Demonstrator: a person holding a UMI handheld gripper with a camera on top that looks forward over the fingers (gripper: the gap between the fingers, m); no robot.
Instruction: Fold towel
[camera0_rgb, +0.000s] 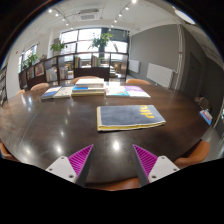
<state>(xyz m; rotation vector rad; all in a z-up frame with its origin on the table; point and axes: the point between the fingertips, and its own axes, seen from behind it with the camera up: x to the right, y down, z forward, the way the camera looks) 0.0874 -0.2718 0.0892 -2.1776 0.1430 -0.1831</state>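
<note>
- Gripper (112, 162) fingers stand wide open, with a big gap between them; nothing is held and nothing sits in the gap
- Each finger has a bright pink pad (80, 157) on its inner side; the pads touch only air
- Under the fingers is a dark, shiny table (50, 120); lights glint on its top
- Towel (130, 116) lies flat on the table, just ahead of the fingers and a bit to the right; it looks folded into a neat rectangle; it has a yellow edge and blue-grey stripes
- Fingers and towel are apart; they do not touch
- Far beyond the towel, at the back of the table, more flat cloths (88, 90) lie in a row; they show blue, yellow, pink and white; they are too small to tell more
- Chairs (89, 79) with brown backs stand behind the table
- Past the chairs are big windows (90, 45) and green plants (101, 40); long lights run across the ceiling (90, 12)
</note>
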